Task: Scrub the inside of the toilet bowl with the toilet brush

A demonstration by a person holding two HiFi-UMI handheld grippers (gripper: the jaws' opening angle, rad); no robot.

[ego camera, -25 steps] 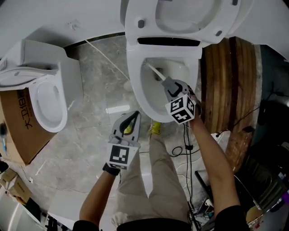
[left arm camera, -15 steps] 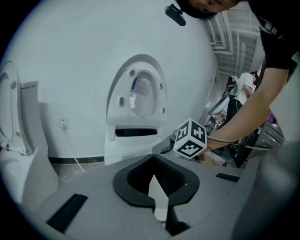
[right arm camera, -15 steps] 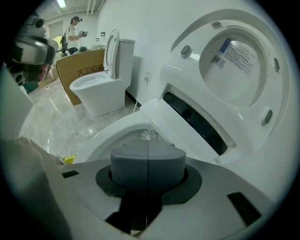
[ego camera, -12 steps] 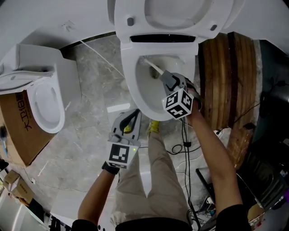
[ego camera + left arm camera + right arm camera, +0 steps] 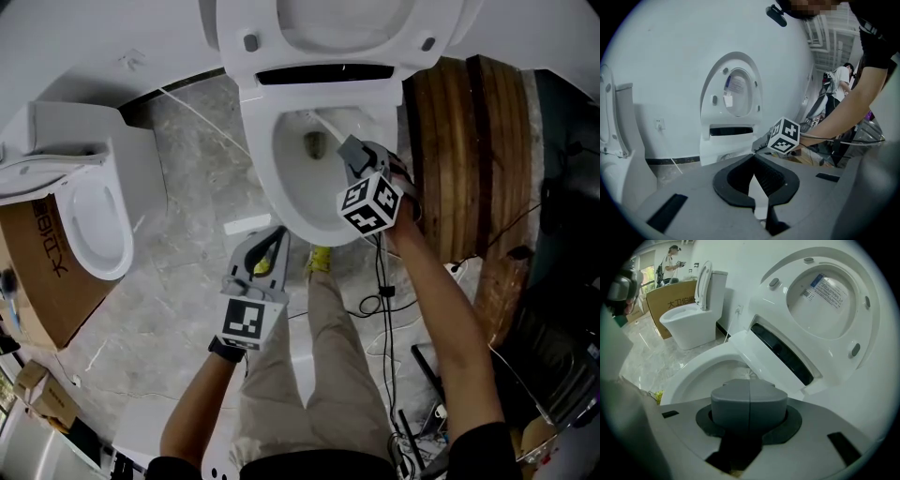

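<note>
Fingers on my right gripper [image 5: 749,391] are pressed together, pads meeting along one seam. In the head view a thin white handle runs out of them; that is the toilet brush [image 5: 323,124], so I judge I am pinching it near its top end. It slants down and away from me into the toilet bowl [image 5: 258,169], its head toward the back wall, near the drain opening [image 5: 314,142]. In the right gripper view a bit of bristle shows just over my fingertips. I hold it at that slant so the head can press on the porcelain while my hand hangs over the near right of the rim. With the seat and lid [image 5: 337,28] raised, the bowl is open to the brush. Meanwhile my left gripper [image 5: 753,160] hangs low in front of the bowl, well apart from it, its fingers closed tip to tip on nothing — one hand is enough for scrubbing, and there it is out of the way.
</note>
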